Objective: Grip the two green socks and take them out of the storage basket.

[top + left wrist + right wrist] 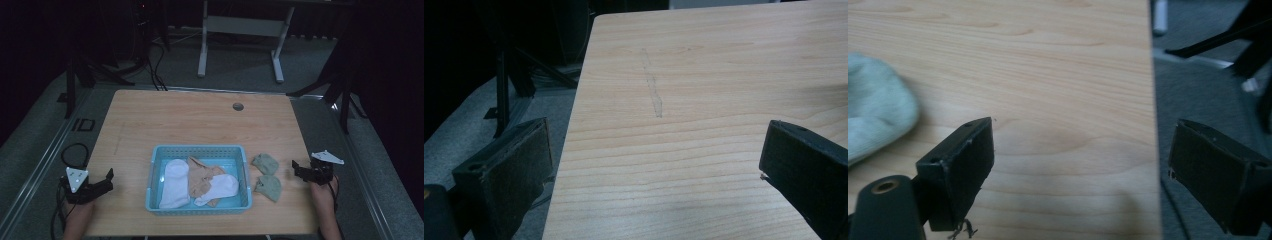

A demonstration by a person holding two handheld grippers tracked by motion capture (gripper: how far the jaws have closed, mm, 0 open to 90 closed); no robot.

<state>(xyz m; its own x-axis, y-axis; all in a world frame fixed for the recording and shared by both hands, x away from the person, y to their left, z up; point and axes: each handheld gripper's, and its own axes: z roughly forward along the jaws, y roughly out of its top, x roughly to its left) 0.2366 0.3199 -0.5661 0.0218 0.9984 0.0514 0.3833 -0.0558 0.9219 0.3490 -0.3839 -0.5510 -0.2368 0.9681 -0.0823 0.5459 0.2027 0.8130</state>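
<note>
Grey-green socks (266, 173), two of them, lie on the bench (200, 120) just left of the right tongs (300, 170), beside the blue basket (198, 207) of white and tan socks. Both tongs, left (106, 181) included, gape wide, holding nothing. A shallow pinch would likely snag only loose fabric and drop the sock.

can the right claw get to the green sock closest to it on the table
Probably yes. The right claw stands open beside the nearer green sock, with bare table between them.
</note>
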